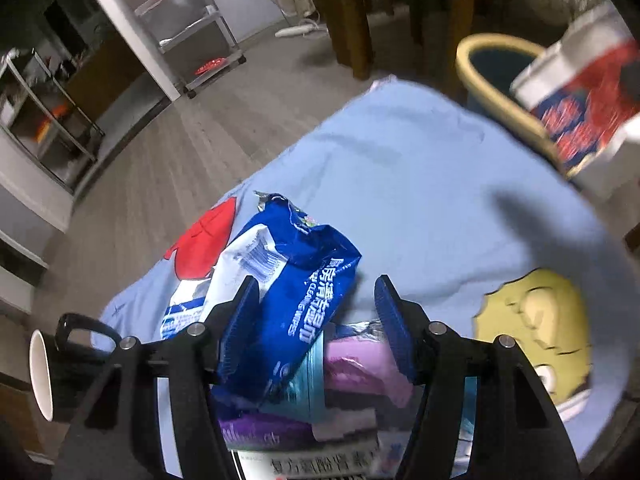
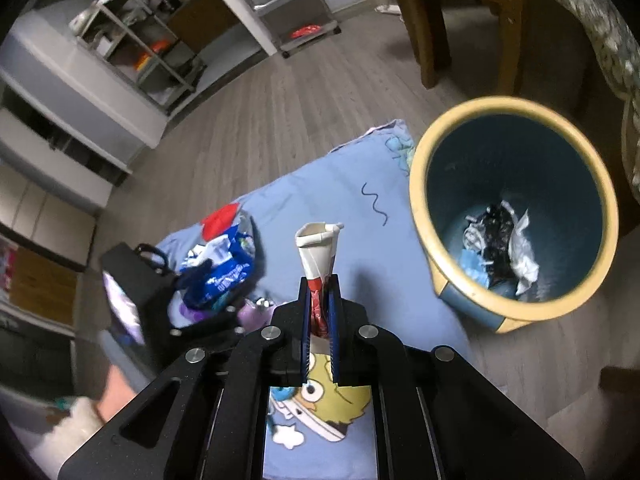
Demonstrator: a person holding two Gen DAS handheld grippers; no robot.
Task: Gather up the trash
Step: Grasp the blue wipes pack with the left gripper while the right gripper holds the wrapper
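Carton (image 2: 318, 256), crushed, pinched in the right tongs (image 2: 320, 312), long axis pointing to twelve; bin (image 2: 440, 280) waits at two o'clock. Left tongs (image 1: 316, 320), wide, straddle the blue wipes packet (image 1: 292, 280) on the blanket (image 1: 400, 184).

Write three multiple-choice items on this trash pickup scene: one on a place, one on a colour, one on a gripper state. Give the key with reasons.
1. Where is the bin?
A. On the floor beside the blue cloth
B. On a chair
C. On a shelf

2. What colour is the wipes packet?
A. Green
B. Blue and white
C. Black

3. How is the right gripper?
A. Wide open
B. Out of view
C. Shut on a crumpled carton

Key: 1 A, it stands at the cloth's edge. 2 B, blue wrapper with white panel. 3 C, jaws pinch the carton.
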